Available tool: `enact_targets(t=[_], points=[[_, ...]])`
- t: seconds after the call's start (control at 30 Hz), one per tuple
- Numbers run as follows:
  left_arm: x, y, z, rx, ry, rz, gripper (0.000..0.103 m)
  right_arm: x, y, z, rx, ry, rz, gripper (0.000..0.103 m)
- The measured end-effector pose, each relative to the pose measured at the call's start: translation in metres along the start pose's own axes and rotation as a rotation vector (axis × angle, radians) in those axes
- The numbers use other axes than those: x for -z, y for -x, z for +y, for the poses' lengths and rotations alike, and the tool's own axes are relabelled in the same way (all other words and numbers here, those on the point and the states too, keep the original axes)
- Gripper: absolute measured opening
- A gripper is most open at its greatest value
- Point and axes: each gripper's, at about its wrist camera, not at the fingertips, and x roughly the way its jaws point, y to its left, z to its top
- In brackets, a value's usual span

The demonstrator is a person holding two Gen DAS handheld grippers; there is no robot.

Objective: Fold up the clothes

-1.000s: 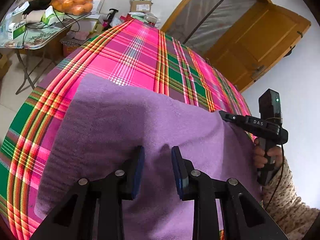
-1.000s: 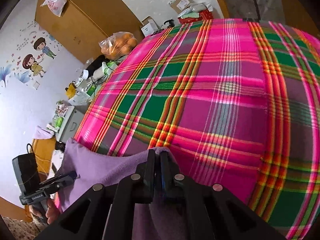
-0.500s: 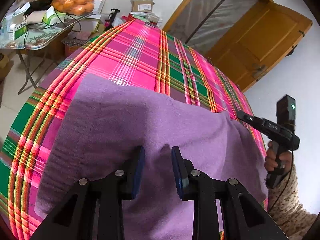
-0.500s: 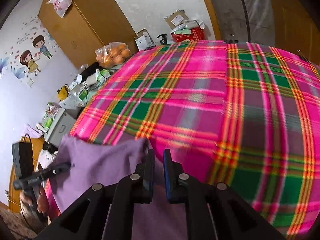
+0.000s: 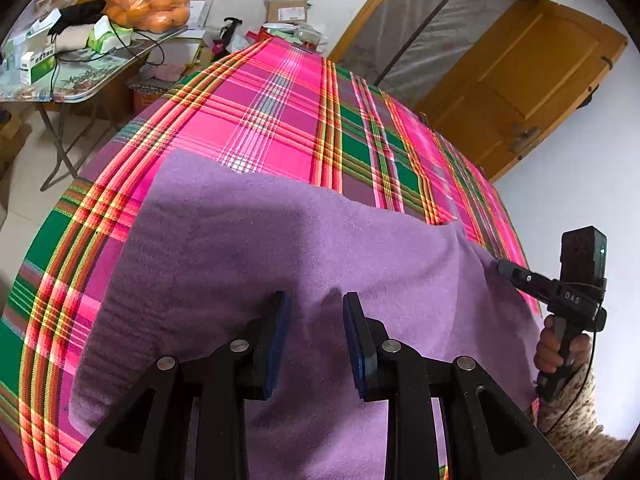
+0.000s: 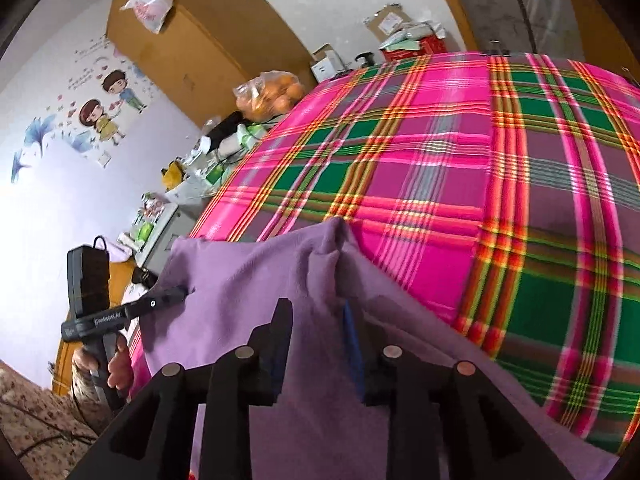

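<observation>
Plaid bedspread (image 5: 280,120): purple cloth (image 5: 280,248) spread on near part. Left gripper (image 5: 313,308) part-open over cloth, nothing pinched. Right gripper (image 6: 316,312) jaws just opened; cloth corner between, unpinched.

**A lived-in bedroom at home**

A bed under a pink and green plaid sheet (image 5: 280,120) fills the room. Beyond its far left corner a folding table (image 5: 100,76) carries a bag of oranges (image 5: 150,2), boxes and cables. Cardboard boxes (image 5: 286,10) sit against the far wall, beside a wooden door (image 5: 520,80). A tall wooden wardrobe (image 6: 192,36) has a plastic bag (image 6: 148,8) hung on it, and cartoon stickers (image 6: 104,108) of two children decorate the pale wall.
</observation>
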Motion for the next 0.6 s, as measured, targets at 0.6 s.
enact_targets(t=[0.6], points=[[0.001, 0.0, 0.002, 0.015, 0.005, -0.012, 0.029, -0.01, -0.015, -0.012, 0.225, -0.023, -0.023, 0.009]])
